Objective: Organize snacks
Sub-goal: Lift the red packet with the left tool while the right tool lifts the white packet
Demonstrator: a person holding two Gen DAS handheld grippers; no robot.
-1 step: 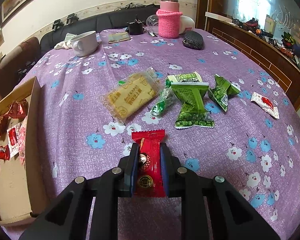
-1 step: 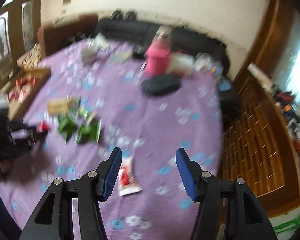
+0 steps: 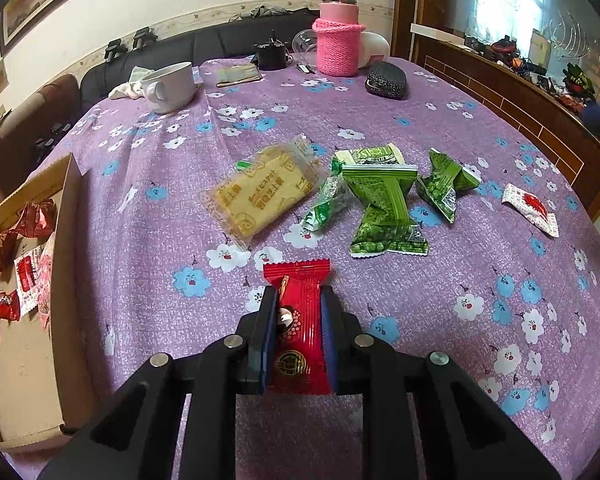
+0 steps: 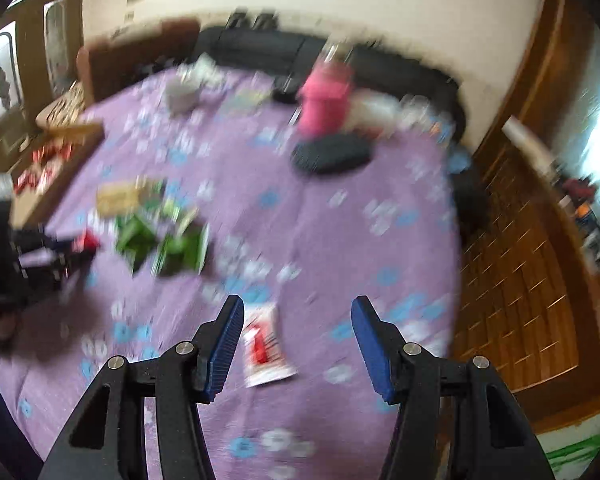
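Nothing has moved since the earlier frame: the left gripper (image 3: 298,332) stays closed on a red snack packet (image 3: 300,320), likely bound for the cardboard box (image 3: 66,240) where other red packets lie. In a blurred view, the right gripper (image 4: 296,344) hangs wide open and empty above a white-and-red packet (image 4: 266,346) on the purple tablecloth (image 3: 440,300).

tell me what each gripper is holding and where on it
The left gripper clamps the red snack packet by its long sides at mid-length. The right gripper is open and holds nothing; a white-and-red packet lies below it.
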